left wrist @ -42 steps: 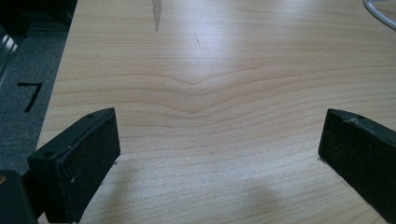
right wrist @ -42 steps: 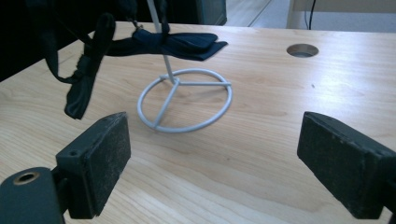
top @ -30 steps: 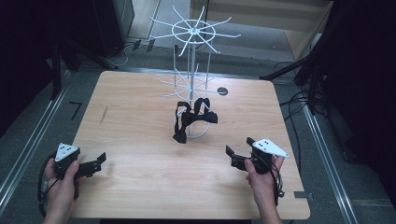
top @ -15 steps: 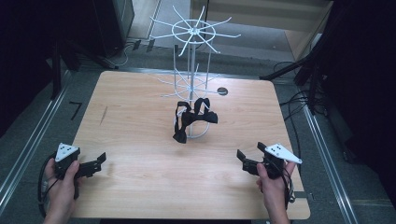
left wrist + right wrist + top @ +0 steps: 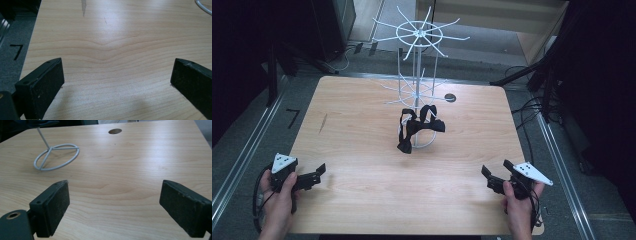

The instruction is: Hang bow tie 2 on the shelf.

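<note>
Your left gripper (image 5: 312, 176) and right gripper (image 5: 494, 177) sit low at the near corners of the worktop (image 5: 362, 130), jaws spread with nothing between them. The black strap bundle (image 5: 418, 127) hangs on the white wire rack (image 5: 416, 75) mid-worktop, well apart from both.

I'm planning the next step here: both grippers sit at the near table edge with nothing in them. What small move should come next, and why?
Probably bring the right gripper forward toward the black strap bundle hanging low on the white wire rack. Its jaws stand wide open with bare wooden table between them, the rack's ring base lies ahead of them, and the left gripper is also open and far off.
</note>
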Available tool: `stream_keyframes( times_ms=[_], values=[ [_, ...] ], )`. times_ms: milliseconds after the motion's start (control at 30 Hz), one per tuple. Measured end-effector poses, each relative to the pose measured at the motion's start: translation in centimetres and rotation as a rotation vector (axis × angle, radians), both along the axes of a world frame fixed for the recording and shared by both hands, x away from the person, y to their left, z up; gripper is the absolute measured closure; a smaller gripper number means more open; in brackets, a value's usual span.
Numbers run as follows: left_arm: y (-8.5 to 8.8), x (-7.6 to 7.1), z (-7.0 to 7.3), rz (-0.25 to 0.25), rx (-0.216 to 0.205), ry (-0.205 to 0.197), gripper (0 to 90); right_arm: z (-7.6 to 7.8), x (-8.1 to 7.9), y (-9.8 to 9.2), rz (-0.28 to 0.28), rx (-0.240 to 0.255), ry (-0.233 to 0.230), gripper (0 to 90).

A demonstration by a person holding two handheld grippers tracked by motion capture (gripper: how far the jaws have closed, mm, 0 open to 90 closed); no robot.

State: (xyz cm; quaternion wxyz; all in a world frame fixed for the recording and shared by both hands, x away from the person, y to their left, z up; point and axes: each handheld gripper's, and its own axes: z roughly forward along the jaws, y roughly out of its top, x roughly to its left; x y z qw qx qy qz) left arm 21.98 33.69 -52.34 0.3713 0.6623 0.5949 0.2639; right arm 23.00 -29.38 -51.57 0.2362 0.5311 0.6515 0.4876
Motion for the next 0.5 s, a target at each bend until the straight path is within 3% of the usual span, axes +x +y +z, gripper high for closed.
stream_keyframes(
  times_ms=[500],
  values=[
    [0.0,0.0,0.0,0.000,0.002,-0.001,0.0,-1.0,-1.2,-2.8,-0.051,-0.013,0.023,9.9]
  ],
)
